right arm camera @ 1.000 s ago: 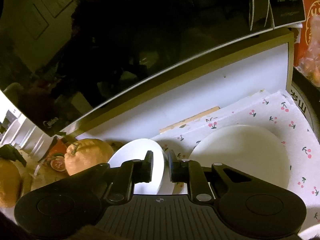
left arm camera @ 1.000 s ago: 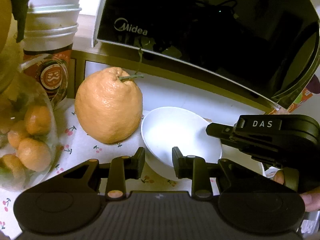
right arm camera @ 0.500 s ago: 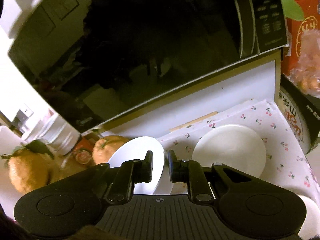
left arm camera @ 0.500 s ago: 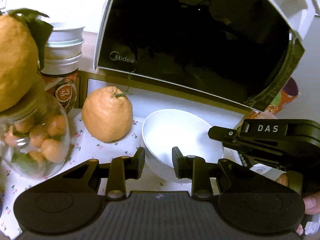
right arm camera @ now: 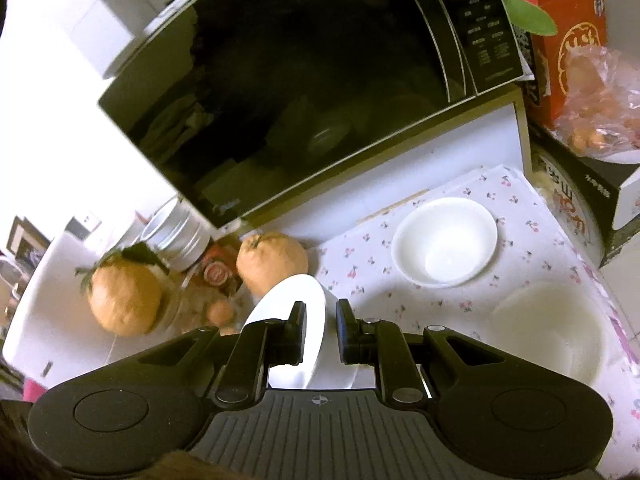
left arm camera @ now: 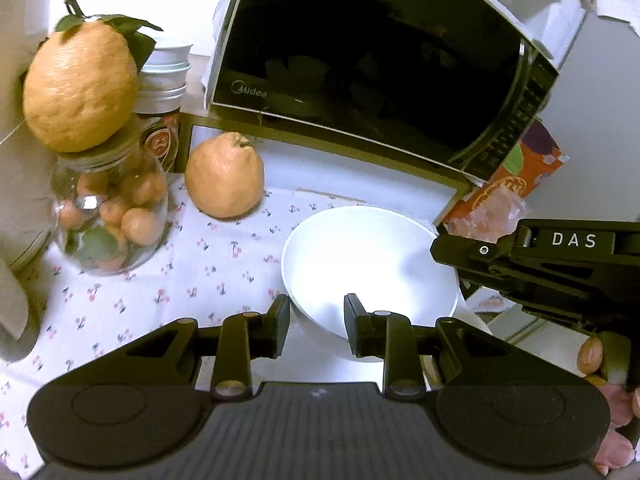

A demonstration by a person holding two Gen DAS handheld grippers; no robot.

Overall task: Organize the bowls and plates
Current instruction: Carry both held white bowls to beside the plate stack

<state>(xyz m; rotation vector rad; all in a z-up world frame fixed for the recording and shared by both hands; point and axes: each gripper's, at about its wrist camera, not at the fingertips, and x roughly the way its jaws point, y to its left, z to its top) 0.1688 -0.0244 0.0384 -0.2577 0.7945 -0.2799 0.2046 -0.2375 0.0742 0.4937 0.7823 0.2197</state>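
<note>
I hold one glossy white ceramic bowl [left arm camera: 368,264] between both tools: my left gripper [left arm camera: 316,320] nearly closed over its near rim, my right gripper [right arm camera: 320,330] nearly closed over its right rim. It hangs above the cherry-print cloth [left arm camera: 192,264]. I should keep it level, clearing the black microwave [left arm camera: 380,72] beyond.

Both wrist views look down, sharing the microwave [left arm camera: 380,72].
</note>
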